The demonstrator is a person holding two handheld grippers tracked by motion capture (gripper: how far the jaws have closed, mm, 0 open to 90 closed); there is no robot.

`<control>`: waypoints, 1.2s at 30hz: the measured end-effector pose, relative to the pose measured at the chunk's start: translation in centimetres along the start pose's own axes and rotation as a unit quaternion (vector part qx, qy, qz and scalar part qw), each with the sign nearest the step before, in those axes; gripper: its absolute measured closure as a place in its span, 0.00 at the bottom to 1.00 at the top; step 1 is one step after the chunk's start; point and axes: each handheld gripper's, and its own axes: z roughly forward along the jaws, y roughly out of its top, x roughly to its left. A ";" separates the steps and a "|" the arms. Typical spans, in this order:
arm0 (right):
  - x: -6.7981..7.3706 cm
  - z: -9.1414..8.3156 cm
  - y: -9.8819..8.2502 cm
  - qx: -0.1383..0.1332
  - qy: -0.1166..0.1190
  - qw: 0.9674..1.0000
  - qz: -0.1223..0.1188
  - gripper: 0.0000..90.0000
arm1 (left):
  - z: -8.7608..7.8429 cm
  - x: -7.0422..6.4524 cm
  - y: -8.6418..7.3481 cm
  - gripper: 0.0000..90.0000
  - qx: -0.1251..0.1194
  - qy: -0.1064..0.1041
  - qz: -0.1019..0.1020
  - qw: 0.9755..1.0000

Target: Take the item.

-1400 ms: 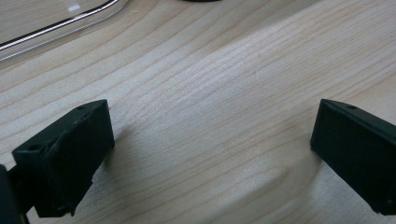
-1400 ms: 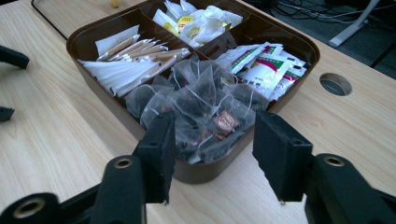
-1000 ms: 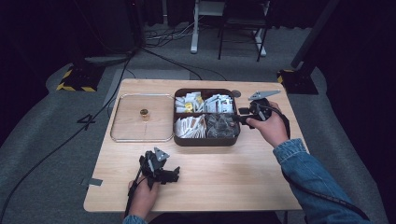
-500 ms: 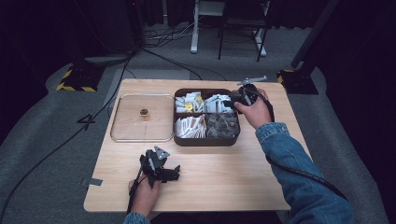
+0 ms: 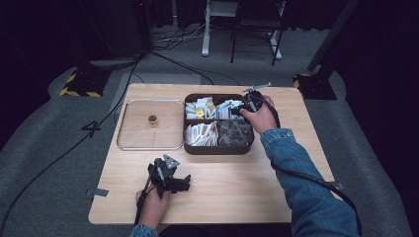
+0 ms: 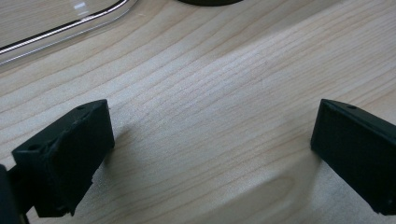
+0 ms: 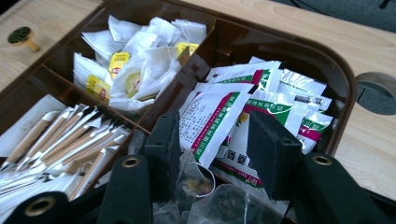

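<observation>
A dark brown box (image 5: 217,148) with several compartments stands at mid table. My right gripper (image 5: 239,109) hovers over its back right compartment, held by a hand in a denim sleeve. In the right gripper view, the right gripper (image 7: 217,154) is open, its jaws either side of white sachets with green and red print (image 7: 219,107), not closed on them. Tea bags with yellow tags (image 7: 135,60) fill the neighbouring compartment, and paper sticks (image 7: 60,140) another. My left gripper (image 5: 184,180) rests near the table's front edge. Its own view shows the left gripper (image 6: 212,149) wide open over bare wood.
A clear lid (image 5: 131,138) with a small brass knob (image 5: 152,119) lies flat to the left of the box; its edge (image 6: 70,28) shows ahead of the left jaws. Clear packets (image 7: 219,205) lie under the right jaws. A round hole (image 7: 376,93) is cut in the table by the box.
My right gripper has moved from beside the box's right edge to over the back right compartment. The left gripper has stayed put.
</observation>
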 end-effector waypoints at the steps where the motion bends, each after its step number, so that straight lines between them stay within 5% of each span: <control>1: 0.0 0.2 0.0 0.002 0.000 1.000 0.000 0.61 | 0.0 0.0 0.0 0.00 0.000 0.000 0.000 1.000; 16: -0.2 2.3 -0.3 0.011 0.012 0.999 0.029 0.60 | 0.0 0.0 0.0 0.00 0.000 0.000 0.000 1.000; 28: 1.1 2.7 0.7 -0.002 0.018 1.000 0.019 0.59 | 0.0 0.0 0.0 0.00 0.000 0.001 0.001 1.000; 36: 2.3 4.2 0.9 0.017 0.006 1.000 0.010 0.62 | 0.0 0.0 0.0 0.00 0.000 0.001 0.001 1.000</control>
